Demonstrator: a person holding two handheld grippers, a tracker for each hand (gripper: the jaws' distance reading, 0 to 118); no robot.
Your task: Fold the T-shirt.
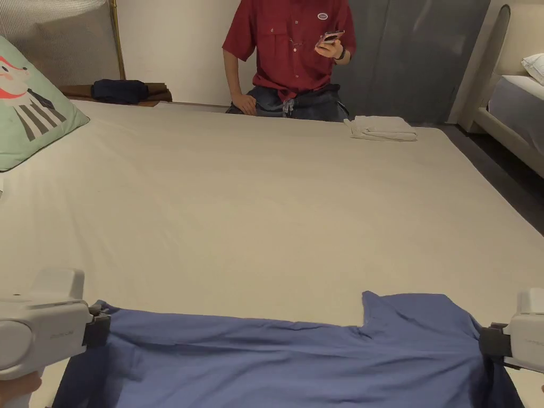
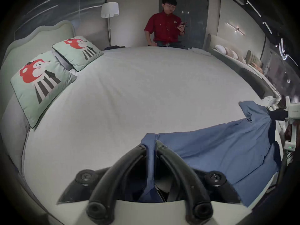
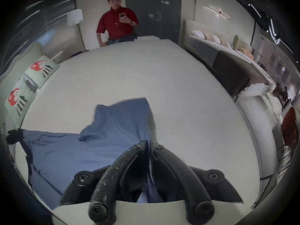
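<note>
A blue T-shirt (image 1: 297, 356) lies stretched across the near edge of the bed (image 1: 276, 212), one sleeve pointing away from me at the right. My left gripper (image 1: 98, 329) is shut on the shirt's left corner; in the left gripper view a blue fold (image 2: 151, 157) runs between the two black jaws. My right gripper (image 1: 486, 341) is shut on the shirt's right end, with cloth (image 3: 150, 149) pinched between its jaws. The fabric (image 3: 69, 149) is pulled taut between the two grippers.
A person in a red shirt (image 1: 289, 48) sits at the far side of the bed holding a phone. A folded white cloth (image 1: 381, 128) lies at the far right of the bed. A printed green pillow (image 1: 26, 106) rests at the left. Another bed (image 1: 518, 101) stands to the right.
</note>
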